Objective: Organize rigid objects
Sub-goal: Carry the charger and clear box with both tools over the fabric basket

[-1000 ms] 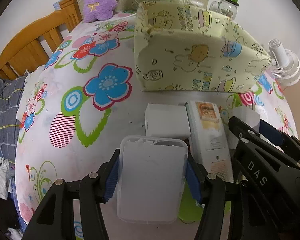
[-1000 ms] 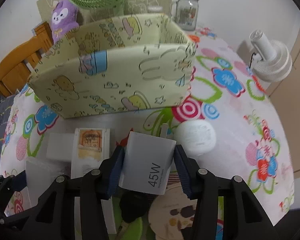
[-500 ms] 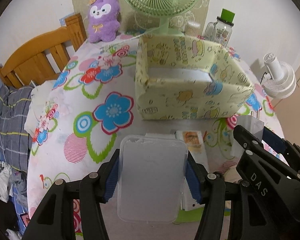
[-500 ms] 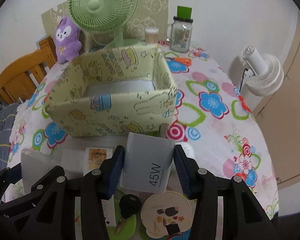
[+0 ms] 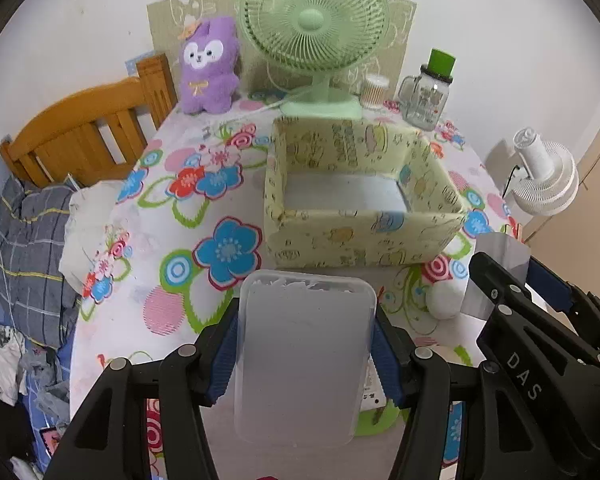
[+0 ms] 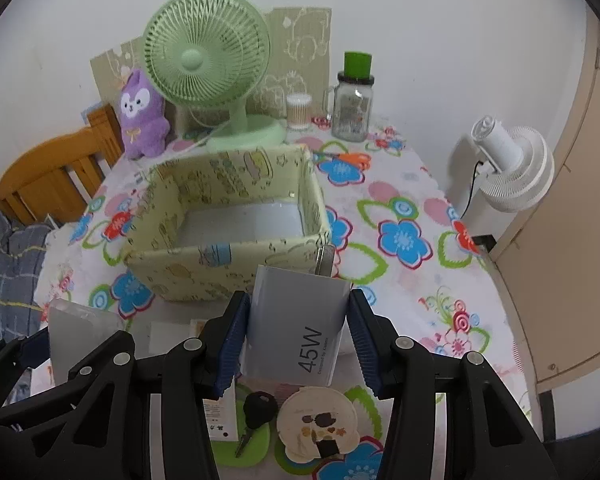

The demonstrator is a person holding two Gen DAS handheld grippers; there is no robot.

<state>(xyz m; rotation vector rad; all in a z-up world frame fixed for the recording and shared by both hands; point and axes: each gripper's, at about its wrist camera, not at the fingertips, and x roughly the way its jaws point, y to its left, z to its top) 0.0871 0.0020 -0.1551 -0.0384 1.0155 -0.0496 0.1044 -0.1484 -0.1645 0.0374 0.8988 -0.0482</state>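
- left gripper (image 5: pixel 305 354): fingers (image 5: pixel 225 354) pinching a frosted plastic case (image 5: pixel 302 350) by its long sides, held up above the counter (image 5: pixel 172 240)
- right gripper (image 6: pixel 298 342): fingers (image 6: pixel 231 342) pinching a white 45W charger (image 6: pixel 296 330), prongs pointing away, lifted off the counter
- yellow cartoon-print box (image 5: pixel 360 200) just beyond both held items, open top, pale bare bottom
- below the charger: black key (image 6: pixel 258 410) on a green pad, round cream disc (image 6: pixel 318 424) beside it
- white round object (image 5: pixel 444 300) near the box's front right corner
- far edge: green fan (image 5: pixel 314 28), purple plush (image 5: pixel 208 66), jar with green lid (image 5: pixel 426 94)
- white fan (image 6: pixel 512 168) off the counter, right side
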